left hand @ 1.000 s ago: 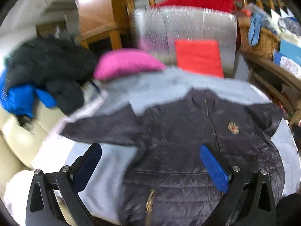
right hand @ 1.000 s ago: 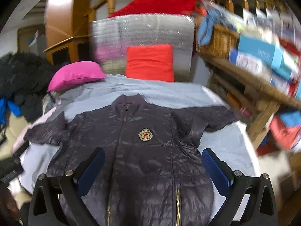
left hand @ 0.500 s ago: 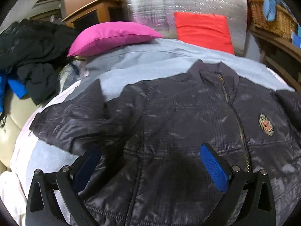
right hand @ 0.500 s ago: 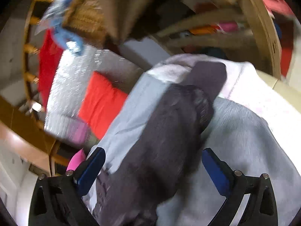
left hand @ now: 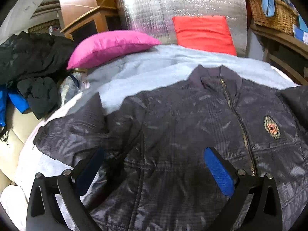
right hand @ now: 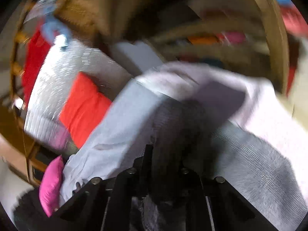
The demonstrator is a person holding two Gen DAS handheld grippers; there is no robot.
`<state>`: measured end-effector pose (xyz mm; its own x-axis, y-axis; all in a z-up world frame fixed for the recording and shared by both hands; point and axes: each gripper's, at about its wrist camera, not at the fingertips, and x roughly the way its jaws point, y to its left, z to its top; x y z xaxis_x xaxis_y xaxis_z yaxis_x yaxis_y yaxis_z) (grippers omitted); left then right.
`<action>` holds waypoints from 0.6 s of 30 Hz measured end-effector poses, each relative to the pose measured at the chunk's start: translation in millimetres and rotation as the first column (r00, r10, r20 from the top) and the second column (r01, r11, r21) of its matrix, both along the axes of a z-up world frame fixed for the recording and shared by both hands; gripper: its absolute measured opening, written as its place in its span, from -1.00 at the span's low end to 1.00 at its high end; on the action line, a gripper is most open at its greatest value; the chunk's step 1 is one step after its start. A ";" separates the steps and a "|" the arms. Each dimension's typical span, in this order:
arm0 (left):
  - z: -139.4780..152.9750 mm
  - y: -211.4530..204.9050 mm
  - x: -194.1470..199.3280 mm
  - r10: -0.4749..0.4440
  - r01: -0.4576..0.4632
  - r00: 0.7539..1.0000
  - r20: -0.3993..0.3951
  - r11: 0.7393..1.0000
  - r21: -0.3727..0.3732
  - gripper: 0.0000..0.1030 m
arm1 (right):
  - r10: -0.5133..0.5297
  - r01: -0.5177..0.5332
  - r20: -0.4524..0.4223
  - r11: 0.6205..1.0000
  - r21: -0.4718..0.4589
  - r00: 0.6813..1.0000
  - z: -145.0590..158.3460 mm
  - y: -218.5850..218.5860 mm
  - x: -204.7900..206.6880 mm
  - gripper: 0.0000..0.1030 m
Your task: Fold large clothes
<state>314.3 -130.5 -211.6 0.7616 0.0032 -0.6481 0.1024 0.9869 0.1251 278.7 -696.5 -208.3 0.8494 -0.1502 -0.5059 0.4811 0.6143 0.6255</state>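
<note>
A dark navy quilted jacket (left hand: 192,127) with a gold zip and a chest badge (left hand: 271,127) lies flat, front up, on a grey blanket (left hand: 154,65). My left gripper (left hand: 154,165) is open just above the jacket's left side, near the armpit of its left sleeve (left hand: 73,130). In the blurred right wrist view, my right gripper (right hand: 165,154) is shut on the jacket's right sleeve (right hand: 179,119), which runs away from the fingers over the blanket (right hand: 119,134).
A pink pillow (left hand: 111,46) and a red cushion (left hand: 204,32) lie at the bed's head against a silver padded panel (left hand: 173,5). Dark clothes (left hand: 30,61) are piled at the left. A wooden shelf with a wicker basket (left hand: 273,13) stands at the right.
My right gripper swung to the jacket's right sleeve and closed on it. My left gripper lowered closer to the jacket's left side and stayed open.
</note>
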 end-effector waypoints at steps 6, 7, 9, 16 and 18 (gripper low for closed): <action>14.3 36.5 -3.8 0.080 -0.079 0.996 0.033 0.996 -0.034 1.00 | 0.242 -0.205 0.206 0.961 -0.187 0.948 95.8 114.2 -8.7 -0.75; 15.7 42.0 -4.8 0.094 -0.092 0.995 0.033 0.995 -0.043 1.00 | 0.294 -0.250 0.216 0.945 -0.211 0.931 107.5 140.7 -7.9 -0.75; 19.0 57.2 -8.2 0.130 -0.128 0.991 0.041 0.990 -0.057 1.00 | 0.378 -0.328 0.216 0.915 -0.233 0.900 119.5 185.2 -5.1 -0.75; 28.4 102.5 -27.0 0.226 -0.224 0.968 0.109 0.974 -0.031 1.00 | 0.599 -0.575 0.087 0.793 -0.202 0.796 95.2 344.3 25.6 -0.75; 29.5 118.1 -31.5 0.251 -0.248 0.961 0.115 0.968 -0.032 1.00 | 0.635 -0.623 0.020 0.763 -0.174 0.772 72.2 378.4 37.4 -0.75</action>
<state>282.8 -12.4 -182.1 0.8086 0.1922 -0.5561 -0.1617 0.9813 0.1039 316.1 -318.1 -136.1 0.8130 0.3636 -0.4548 -0.0902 0.8503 0.5185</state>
